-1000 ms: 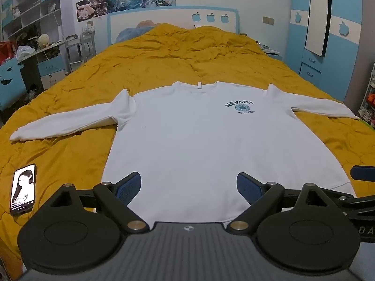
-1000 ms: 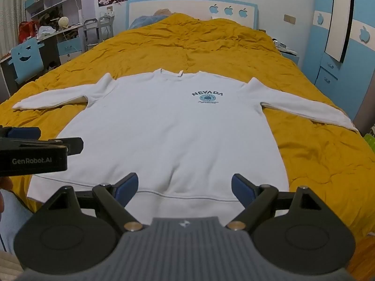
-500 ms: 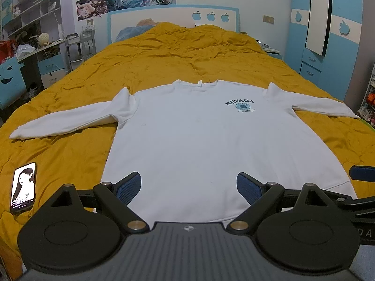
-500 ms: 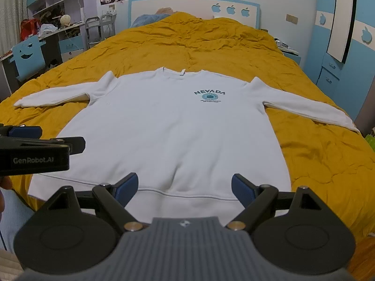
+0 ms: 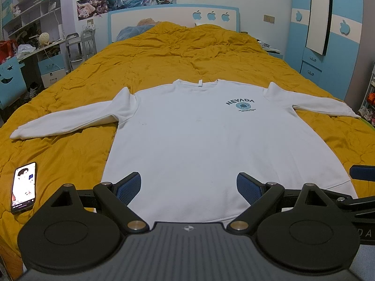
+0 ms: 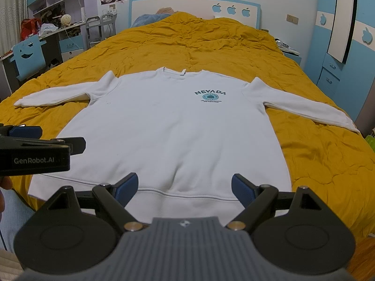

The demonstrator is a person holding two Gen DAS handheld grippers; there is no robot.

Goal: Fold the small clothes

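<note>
Honestly, not started yet, going by how everything lies. Big yellow quilt (image 5: 187,53) covering the bed, wrinkly but bare at the far end. Spread flat on the near half of it: white sweatshirt (image 5: 211,140), front side up, NEVADA print (image 5: 241,104) showing on the chest, collar pointing toward the headboard (image 6: 194,9), hem nearest the cameras. Both sleeves stretched straight out sideways, left sleeve (image 5: 70,119) reaching toward the quilt's left edge and right sleeve (image 6: 304,107) toward the wardrobe side. Zero folds anywhere, so looks like the whole job still ahead: sleeves in, sides in, then bottom up, or something along those lines.

Left gripper (image 5: 188,185) hanging just above the hem, spread wide, blue pads (image 5: 131,185) well apart, nothing between them. Right gripper (image 6: 182,188) same deal, gaping wide over the ribbed hem band (image 6: 187,193), holding nothing. Can't say for sure whether either one touches the fabric, but looks like hovering, not pinching. Side by side too: left one's body poking into the right view at the left edge.

Smallest bit: phone (image 5: 23,187) lying screen-up on the quilt, off to the left of the hem, apart from the sweatshirt. Probably worth steering clear of when that left sleeve comes in.
</note>
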